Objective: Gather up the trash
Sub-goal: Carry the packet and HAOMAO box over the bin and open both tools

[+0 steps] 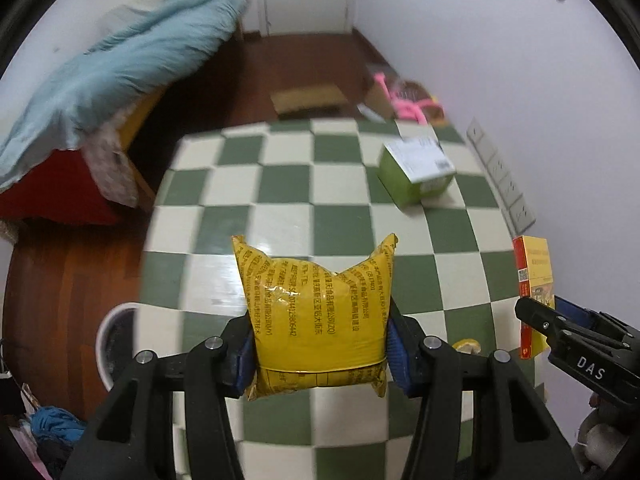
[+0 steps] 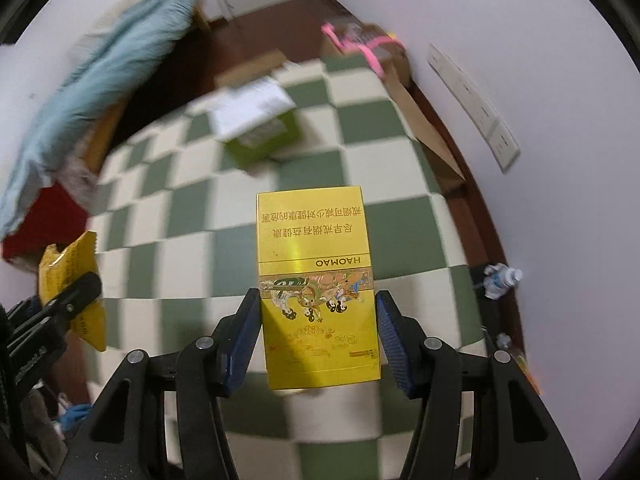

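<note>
**Both hand-held grippers carry yellow trash above the checkered table**

The left hand-held gripper [image 1: 320,344] is clamped on a puffy yellow snack packet [image 1: 316,316], its blue pads pressing the packet's sides, held over the near part of the green-and-white checkered table [image 1: 280,184]. The right hand-held gripper [image 2: 318,336] holds a yellow cigarette box [image 2: 316,288] upright between its fingers, to the right of the packet and also over the table. A green carton [image 1: 416,168] with a white label rests on the table's far right part. A white bin [image 1: 116,340] stands beside the table's near left edge.
</note>
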